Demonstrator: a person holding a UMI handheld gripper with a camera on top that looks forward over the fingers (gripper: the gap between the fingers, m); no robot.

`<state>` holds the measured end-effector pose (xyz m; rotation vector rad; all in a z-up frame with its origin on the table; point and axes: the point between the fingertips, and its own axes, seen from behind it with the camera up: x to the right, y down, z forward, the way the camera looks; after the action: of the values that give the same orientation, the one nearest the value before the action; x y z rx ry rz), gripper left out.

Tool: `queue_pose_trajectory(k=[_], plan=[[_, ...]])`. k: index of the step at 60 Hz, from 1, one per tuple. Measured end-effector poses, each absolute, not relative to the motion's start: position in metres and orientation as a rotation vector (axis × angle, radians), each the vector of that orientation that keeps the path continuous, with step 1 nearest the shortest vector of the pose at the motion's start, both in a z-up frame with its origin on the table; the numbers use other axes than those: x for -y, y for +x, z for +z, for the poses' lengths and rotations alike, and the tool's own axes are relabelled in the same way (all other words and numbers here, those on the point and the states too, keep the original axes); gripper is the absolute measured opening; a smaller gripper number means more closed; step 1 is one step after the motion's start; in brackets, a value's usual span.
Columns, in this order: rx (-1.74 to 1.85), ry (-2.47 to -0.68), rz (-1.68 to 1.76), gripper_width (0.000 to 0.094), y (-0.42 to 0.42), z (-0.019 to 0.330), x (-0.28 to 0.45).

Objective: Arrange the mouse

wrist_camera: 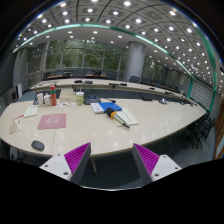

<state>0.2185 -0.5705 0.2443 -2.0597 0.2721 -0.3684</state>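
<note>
I have the tongs (pixel 112 160) held high and well back from the desk (pixel 150 125), their two fingers spread wide apart with nothing between them; the purple pads (pixel 76 155) face each other across an empty gap. I judge that this raised, open stance is a survey position: it lets me take in the whole desk before I commit to a reach.

The mouse (pixel 38 145) is the small dark shape lying near the desk's front edge, off to the left of the left finger and well apart from both. It sits alone there, just in front of a pink sheet (pixel 52 121). Farther back on that side stand some bottles and cups (pixel 52 97), and toward the middle a blue item (pixel 110 106) lies on a pile of papers (pixel 122 115).

The task has not really begun, I think: the mouse is untouched. My next move would call for swinging left and coming down, keeping the tongs open so the fingers can straddle the mouse from above
</note>
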Motion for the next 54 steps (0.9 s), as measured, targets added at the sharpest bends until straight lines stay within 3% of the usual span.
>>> queue_pose_trajectory(k=[14, 29, 42, 54], plan=[[-0.180, -2.069, -0.283, 0.0862, 0.177, 0.193, 0.563], [-0.051, -2.099, -0.064, 0.0850, 0.044, 0.092, 0.534], [0.034, -2.098, 0.040, 0.0851, -0.075, 0.045, 0.453], [0.048, -2.139, 0.016, 0.0849, -0.128, 0.007, 0.392]])
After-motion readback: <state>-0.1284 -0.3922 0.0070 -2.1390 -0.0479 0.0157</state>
